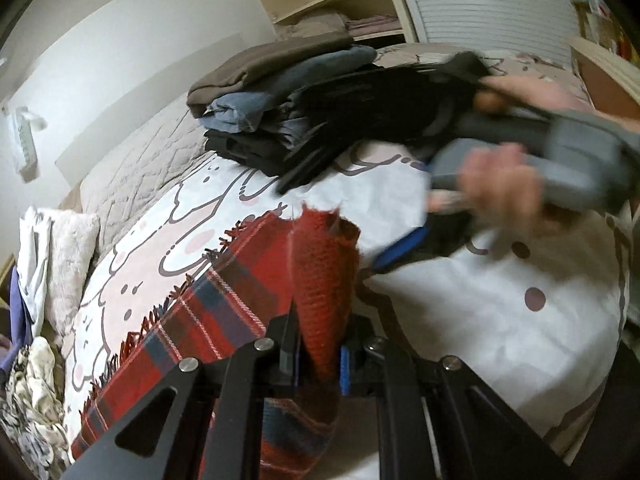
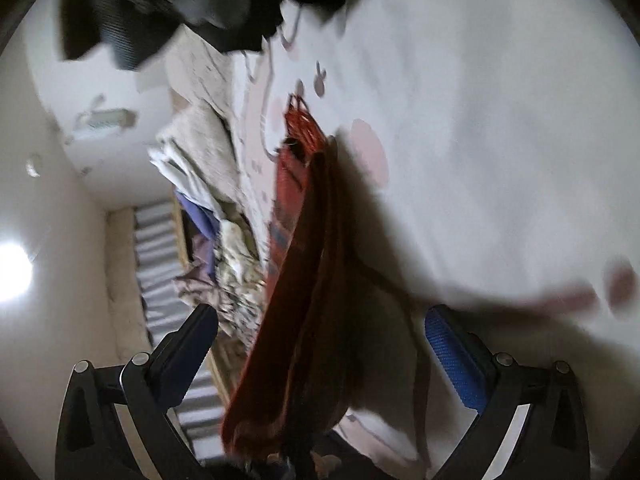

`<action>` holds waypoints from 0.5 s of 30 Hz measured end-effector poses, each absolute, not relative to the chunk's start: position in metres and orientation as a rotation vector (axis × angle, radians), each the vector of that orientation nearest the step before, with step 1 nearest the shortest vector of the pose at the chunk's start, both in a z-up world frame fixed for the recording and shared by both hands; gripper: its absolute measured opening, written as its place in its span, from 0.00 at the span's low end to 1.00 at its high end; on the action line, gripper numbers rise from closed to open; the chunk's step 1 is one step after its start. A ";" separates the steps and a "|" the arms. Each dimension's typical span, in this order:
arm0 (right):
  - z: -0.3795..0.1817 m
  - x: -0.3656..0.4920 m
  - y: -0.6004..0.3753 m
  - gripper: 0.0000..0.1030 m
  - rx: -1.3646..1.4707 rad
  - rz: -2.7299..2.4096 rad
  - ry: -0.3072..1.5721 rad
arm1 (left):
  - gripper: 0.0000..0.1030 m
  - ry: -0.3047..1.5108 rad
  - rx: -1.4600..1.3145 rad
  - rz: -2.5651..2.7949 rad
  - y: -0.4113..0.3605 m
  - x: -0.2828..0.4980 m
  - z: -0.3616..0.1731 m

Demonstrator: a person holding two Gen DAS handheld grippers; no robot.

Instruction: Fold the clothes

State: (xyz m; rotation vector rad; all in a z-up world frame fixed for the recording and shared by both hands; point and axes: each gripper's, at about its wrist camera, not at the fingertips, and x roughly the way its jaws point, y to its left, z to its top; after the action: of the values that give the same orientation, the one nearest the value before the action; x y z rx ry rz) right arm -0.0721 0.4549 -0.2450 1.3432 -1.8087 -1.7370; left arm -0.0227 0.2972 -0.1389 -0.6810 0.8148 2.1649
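Note:
A red plaid scarf (image 1: 208,320) with a fringe lies folded on the white cartoon-print bedspread (image 1: 480,320). My left gripper (image 1: 316,356) is shut on a raised fold of the scarf. My right gripper (image 2: 320,344) is open; the scarf (image 2: 304,280) hangs between its spread fingers (image 2: 452,352) without being pinched. In the left wrist view the right gripper (image 1: 404,248) is blurred, held in a hand just beyond the scarf's lifted end.
A stack of folded clothes (image 1: 272,112), brown, blue and black, sits at the back of the bed. Crumpled laundry (image 1: 32,380) lies at the left edge, with a pillow (image 1: 72,260). Shelves (image 1: 332,4) and a louvred door stand behind.

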 end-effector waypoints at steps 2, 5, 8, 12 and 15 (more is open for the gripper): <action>-0.247 -0.092 0.450 1.00 1.402 -1.723 -1.744 | 0.13 0.820 -0.677 2.157 0.298 -0.021 -0.140; -0.244 -0.120 0.440 0.98 1.477 -1.747 -1.607 | 0.13 0.813 -0.675 2.151 0.298 -0.019 -0.140; -0.244 -0.137 0.432 0.65 1.510 -1.771 -1.534 | 0.13 0.780 -0.686 2.160 0.296 -0.021 -0.138; -0.243 -0.154 0.424 0.18 1.527 -1.793 -1.491 | 0.13 0.665 -0.739 2.200 0.285 -0.029 -0.126; -0.229 -0.161 0.421 0.15 1.485 -1.855 -1.478 | 0.13 0.507 -0.803 2.251 0.269 -0.040 -0.110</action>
State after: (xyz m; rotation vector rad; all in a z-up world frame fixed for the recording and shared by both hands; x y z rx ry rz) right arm -0.1610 0.4210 -0.2293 1.4854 -1.4781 -1.8554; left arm -0.0401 0.2694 -0.1100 -0.8033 0.5073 2.2511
